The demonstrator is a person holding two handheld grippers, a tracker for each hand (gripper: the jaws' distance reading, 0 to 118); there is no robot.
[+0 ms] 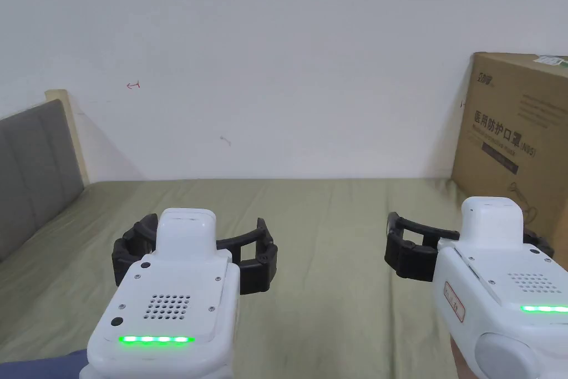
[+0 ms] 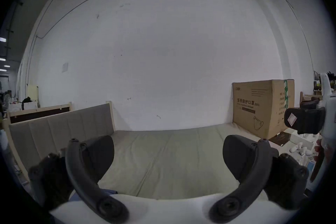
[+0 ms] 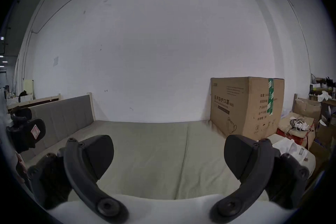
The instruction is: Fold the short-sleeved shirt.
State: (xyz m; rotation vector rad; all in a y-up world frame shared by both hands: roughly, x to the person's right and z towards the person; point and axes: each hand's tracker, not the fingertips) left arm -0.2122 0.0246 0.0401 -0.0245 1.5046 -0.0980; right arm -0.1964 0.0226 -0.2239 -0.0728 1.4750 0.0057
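Note:
Both grippers hang side by side over a bed with an olive-green sheet (image 1: 333, 252). My left gripper (image 1: 205, 225) is open, its black jaws spread wide with nothing between them, as the left gripper view (image 2: 168, 142) also shows. My right gripper (image 1: 468, 230) is open and empty as well, with bare sheet showing in its gap (image 3: 169, 140). A strip of blue cloth (image 1: 39, 366) shows at the bottom left, below the left gripper (image 2: 109, 192). I cannot tell whether it is the shirt or a sleeve.
A large cardboard box (image 1: 516, 141) stands on the bed's right end against the white wall. A grey padded headboard (image 1: 33, 169) closes the left end. Beyond the box lie more cartons and clutter (image 3: 300, 124).

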